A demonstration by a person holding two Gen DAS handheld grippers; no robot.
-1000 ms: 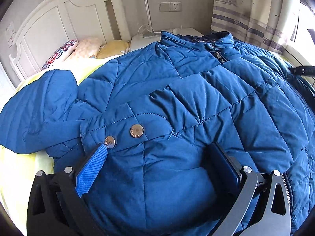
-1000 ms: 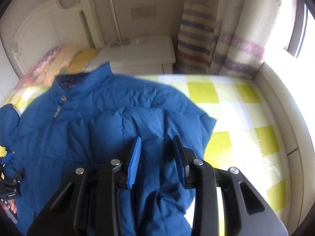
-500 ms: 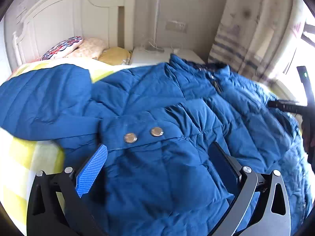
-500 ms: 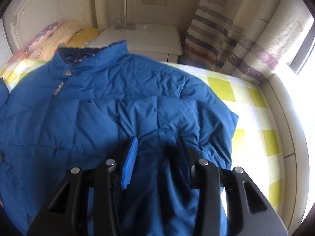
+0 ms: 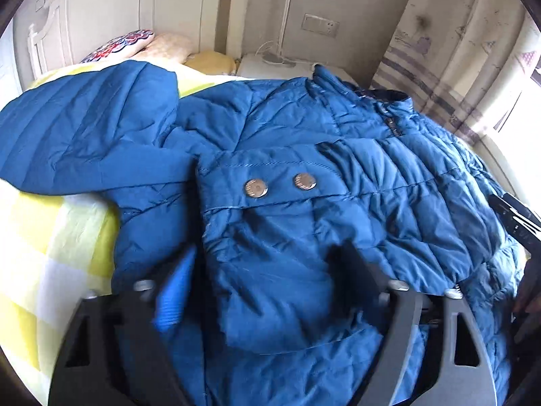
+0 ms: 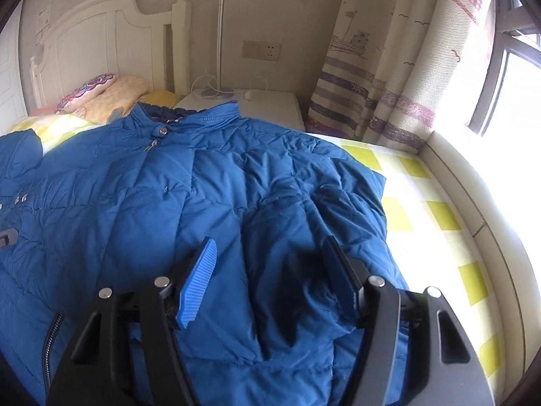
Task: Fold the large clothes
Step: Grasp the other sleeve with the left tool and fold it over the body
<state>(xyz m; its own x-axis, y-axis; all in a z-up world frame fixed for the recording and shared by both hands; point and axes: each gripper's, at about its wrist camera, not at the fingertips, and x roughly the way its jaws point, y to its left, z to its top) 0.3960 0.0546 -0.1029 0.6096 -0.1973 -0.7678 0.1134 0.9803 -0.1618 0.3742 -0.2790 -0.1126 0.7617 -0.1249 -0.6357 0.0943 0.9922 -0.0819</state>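
A large blue quilted jacket point(image 5: 304, 155) lies front up on the bed, collar toward the headboard; it also shows in the right wrist view point(image 6: 169, 186). One sleeve point(image 5: 77, 142) spreads out to the left. A flap with two metal snaps point(image 5: 257, 187) lies ahead of my left gripper point(image 5: 267, 280), which is open with jacket fabric bulging between its blurred fingers. My right gripper point(image 6: 270, 270) is open over the jacket's right side, with a fold of fabric between its fingers.
The bed has a yellow-and-white checked sheet point(image 6: 436, 216), bare to the right. Pillows point(image 6: 101, 94) lie by the white headboard point(image 6: 101, 44). A white nightstand point(image 6: 250, 101) with a lamp stands behind the collar. Curtains point(image 6: 389, 67) and a window are at right.
Both grippers have pulled back and swung, so the jacket sits farther off. The right gripper's fingers have spread wider. The left gripper's fingers are closer together and blurred.
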